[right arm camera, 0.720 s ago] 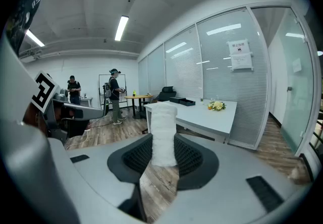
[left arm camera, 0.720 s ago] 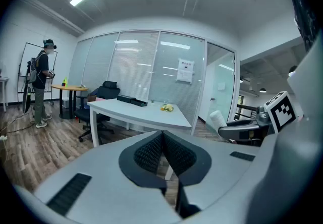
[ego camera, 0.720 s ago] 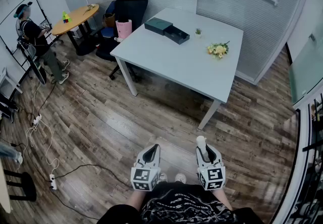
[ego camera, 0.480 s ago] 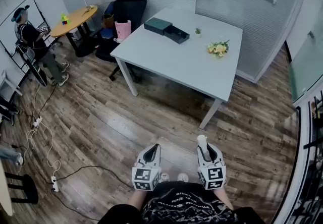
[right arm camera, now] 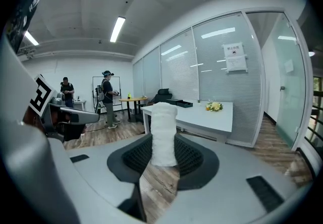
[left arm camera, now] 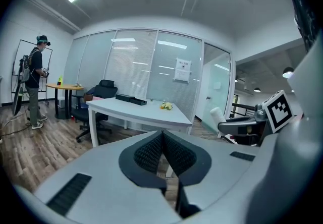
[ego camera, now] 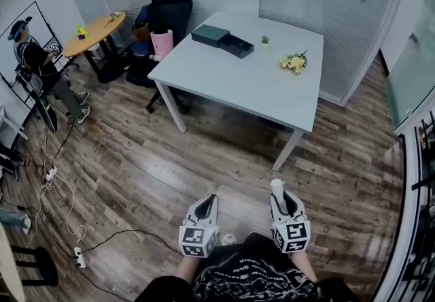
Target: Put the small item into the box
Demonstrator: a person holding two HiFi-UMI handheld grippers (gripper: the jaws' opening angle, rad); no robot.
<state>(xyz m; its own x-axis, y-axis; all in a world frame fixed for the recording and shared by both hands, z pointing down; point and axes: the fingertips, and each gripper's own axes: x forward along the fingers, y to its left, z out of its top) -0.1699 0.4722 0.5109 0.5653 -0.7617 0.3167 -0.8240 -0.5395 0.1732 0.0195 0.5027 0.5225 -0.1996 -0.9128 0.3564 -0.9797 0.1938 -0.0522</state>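
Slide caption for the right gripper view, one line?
Right gripper holds a white cylindrical item upright, facing the white table.

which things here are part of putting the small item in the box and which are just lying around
Job in hand:
- small white item, clamped in the right gripper
- dark box
- white table that the box sits on

Lying about:
- yellow flowers
- small potted plant
- black office chair
- pink bag
- round wooden table
- power strip

Open wood floor (ego camera: 170,151) is lying between me and the white table (ego camera: 231,90) at upper centre; 1 office chair (ego camera: 166,11) is crowding its left corner, box (ego camera: 223,40) and flowers (ego camera: 293,62) occupying its far edge.
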